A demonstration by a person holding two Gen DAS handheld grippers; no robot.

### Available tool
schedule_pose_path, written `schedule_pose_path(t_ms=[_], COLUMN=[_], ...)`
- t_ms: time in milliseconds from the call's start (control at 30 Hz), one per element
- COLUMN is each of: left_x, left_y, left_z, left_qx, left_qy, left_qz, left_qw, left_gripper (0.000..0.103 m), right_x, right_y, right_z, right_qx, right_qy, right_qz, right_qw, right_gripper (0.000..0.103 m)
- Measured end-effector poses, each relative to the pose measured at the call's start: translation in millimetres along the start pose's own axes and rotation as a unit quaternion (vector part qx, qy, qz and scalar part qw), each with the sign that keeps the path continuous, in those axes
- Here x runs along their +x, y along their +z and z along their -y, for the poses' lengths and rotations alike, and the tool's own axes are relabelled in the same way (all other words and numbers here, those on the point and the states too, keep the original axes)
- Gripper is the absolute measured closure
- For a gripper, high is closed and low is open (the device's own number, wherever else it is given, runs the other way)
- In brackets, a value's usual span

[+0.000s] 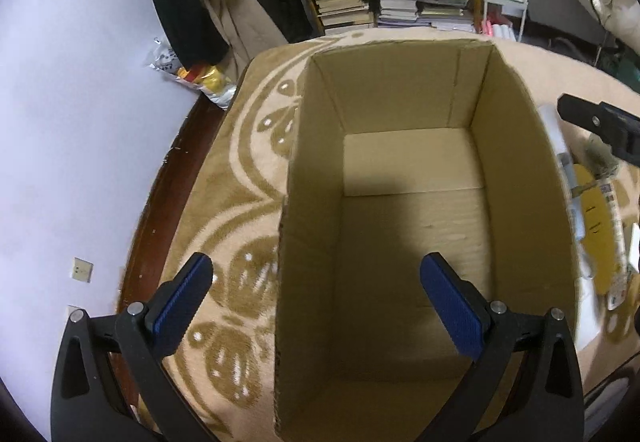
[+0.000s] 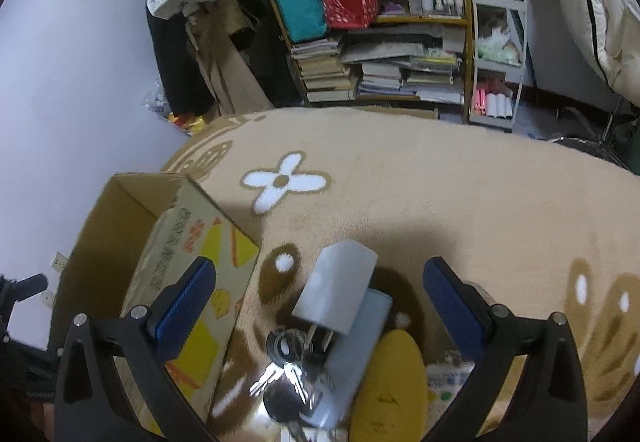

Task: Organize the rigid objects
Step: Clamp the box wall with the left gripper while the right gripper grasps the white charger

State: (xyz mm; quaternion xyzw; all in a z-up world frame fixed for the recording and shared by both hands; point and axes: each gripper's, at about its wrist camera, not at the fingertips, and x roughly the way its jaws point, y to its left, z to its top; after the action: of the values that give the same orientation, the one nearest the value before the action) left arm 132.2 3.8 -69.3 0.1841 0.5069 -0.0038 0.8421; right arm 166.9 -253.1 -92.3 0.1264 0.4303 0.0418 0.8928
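Now we hold the left tool (image 1: 316,302) apart over the empty box (image 1: 416,242), while the right tool (image 2: 320,306), also apart, hovers lower-center above the keys (image 2: 280,374), likely aiming to grab them.

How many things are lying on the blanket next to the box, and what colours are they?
Grey: 2, a tube and a rolled sheet on it
Yellow: 1, an oval board
Silver and black: 1, a bunch of keys
Total: 4; others are cut off by the edge.
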Motion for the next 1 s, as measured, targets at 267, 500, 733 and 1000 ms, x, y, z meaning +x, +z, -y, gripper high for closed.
schedule_pose_path(t_ms=[267, 500, 733, 1000], left_x=[17.9, 38.4, 51.9, 48.3], left_y=[-4.7, -7.4, -15.4, -14.5], left_z=[-1.5, -0.8, -9.5, -4.5], left_qx=[0.005, 0.006, -0.020, -0.013], left_qy=[0.021, 0.026, 0.014, 0.009], left_qz=[-0.036, -0.084, -0.116, -0.108], left_qw=[0.9991, 0.9961, 0.9930, 0.9940], left_gripper=[0.001, 0.026, 0.061, 0.071], right_x=[27.8, 46.0, 47.2, 35.6], right_y=[0.9, -6.6, -8.1, -5.6], right_z=[-5.8, 0.6, 11.1, 6.3], right_qx=[-0.016, -0.009, 0.020, 0.025], right_qy=[-0.012, -0.009, 0.014, 0.021], right_qz=[-0.027, -0.065, -0.053, -0.018], right_qw=[0.999, 0.998, 0.998, 0.999], right_gripper=[0.010, 0.026, 0.027, 0.066])
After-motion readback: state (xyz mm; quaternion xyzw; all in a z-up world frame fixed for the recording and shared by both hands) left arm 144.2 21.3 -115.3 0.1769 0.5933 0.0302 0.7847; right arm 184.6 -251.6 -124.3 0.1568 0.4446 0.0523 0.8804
